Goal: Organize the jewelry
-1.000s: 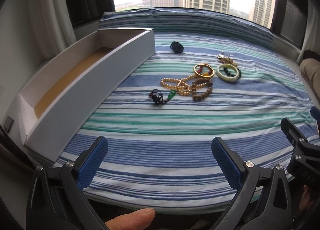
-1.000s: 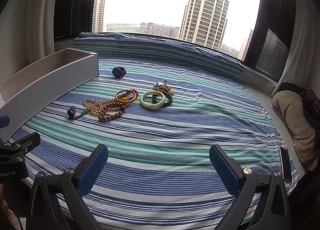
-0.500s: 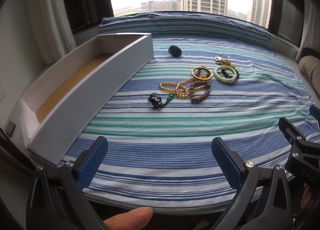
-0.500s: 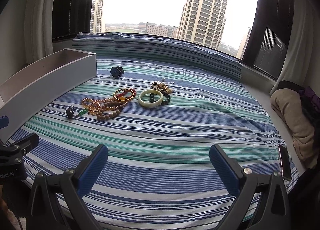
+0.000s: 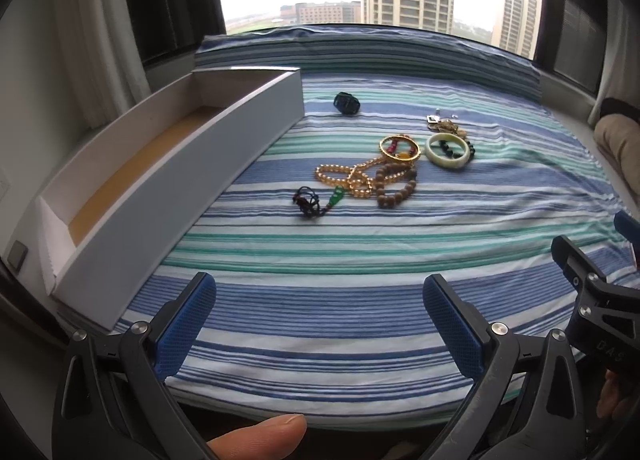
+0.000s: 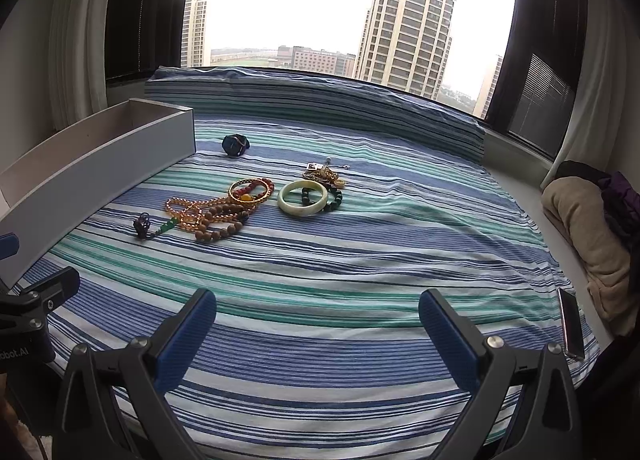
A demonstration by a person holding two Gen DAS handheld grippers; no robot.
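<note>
white cardboard box [image 5: 168, 164] lies at the left edge of the striped bedcover [image 5: 360, 268], and its visible interior looks bare. no piece sorted yet, by my reading. jewelry pile [image 5: 384, 168] lies mid-cover, well apart from both tools: bead strands, gold bangle, pale jade bangle [image 6: 303, 197], dark watch [image 6: 235, 144]. left gripper [image 5: 318, 326] spread wide, holding nothing. right gripper [image 6: 316, 334] likewise wide, touching nothing.

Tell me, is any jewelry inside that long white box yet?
No. The long white box shows only its bare tan floor, and the jewelry lies on the striped cloth.
</note>
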